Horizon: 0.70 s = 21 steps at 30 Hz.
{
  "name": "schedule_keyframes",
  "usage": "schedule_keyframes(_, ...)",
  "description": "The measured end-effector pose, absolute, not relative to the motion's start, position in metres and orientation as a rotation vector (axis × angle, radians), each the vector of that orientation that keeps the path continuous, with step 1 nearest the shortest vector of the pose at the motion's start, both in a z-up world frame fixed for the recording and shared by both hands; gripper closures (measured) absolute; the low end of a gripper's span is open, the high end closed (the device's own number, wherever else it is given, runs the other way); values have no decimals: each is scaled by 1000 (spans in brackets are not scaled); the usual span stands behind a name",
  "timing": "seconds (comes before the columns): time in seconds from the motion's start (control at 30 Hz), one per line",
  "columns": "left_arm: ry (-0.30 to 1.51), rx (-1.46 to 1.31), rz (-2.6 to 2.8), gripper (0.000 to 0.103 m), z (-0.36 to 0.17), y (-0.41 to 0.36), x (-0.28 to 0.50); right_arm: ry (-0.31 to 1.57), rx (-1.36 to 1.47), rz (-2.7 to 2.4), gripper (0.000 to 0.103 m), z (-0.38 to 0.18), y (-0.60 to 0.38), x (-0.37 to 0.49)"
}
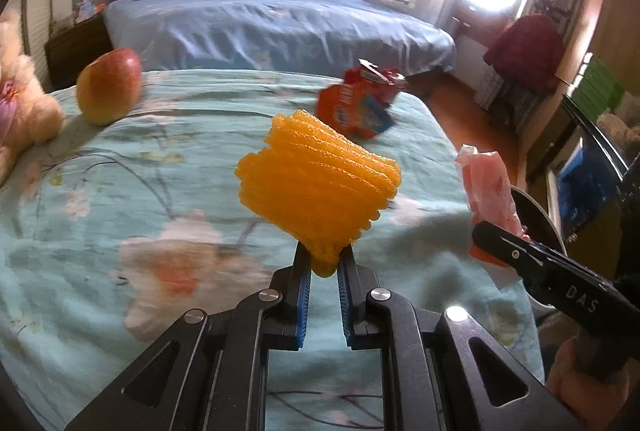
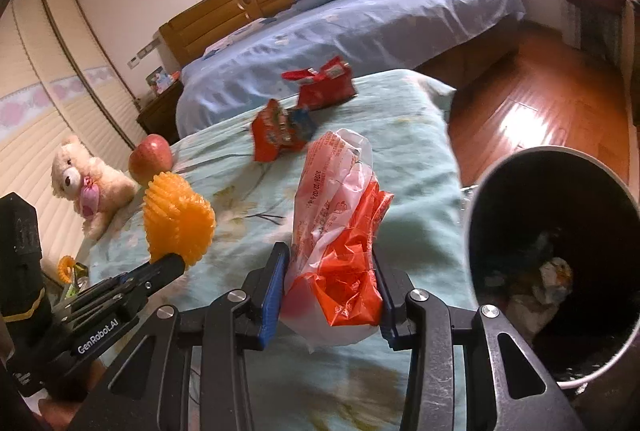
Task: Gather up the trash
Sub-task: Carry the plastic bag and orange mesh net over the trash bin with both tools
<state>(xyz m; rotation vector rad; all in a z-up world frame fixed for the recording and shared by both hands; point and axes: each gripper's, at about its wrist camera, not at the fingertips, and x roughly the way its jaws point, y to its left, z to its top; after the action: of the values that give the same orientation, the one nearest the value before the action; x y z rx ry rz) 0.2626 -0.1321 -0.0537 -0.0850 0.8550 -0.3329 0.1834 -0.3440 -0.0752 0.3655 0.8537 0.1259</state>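
Orange foam netting [image 1: 318, 187] sits pinched in our left gripper [image 1: 325, 263]; our right gripper [image 2: 330, 295] clamps a crumpled plastic wrapper [image 2: 340, 231], both held above the bedspread [image 2: 248, 191]. We should carry each over the bin [image 2: 480, 199] before releasing, clearing its rim.

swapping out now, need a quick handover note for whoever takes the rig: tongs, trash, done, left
Left tongs: shut on the orange foam fruit net.
Right tongs: shut on the crumpled clear-and-orange plastic bag.
Round dark bin, beside the bed at right, already holds some trash.
Left: drop both, then fetch the two red snack wrappers from the floral bedspread.
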Motion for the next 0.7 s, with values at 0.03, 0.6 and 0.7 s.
schedule_keyframes(0.03,855,-78,-341,92,-53,-136,261,853,369,118,63,-75,-348,181)
schedule_keyframes(0.6,860,8,-458,92,-48,-194,244,826,413,5,63,-74,-406,145)
schedule_keyframes(0.7,859,22,-472,91,-47,-202,241,825,417,-8,63,-74,-412,142)
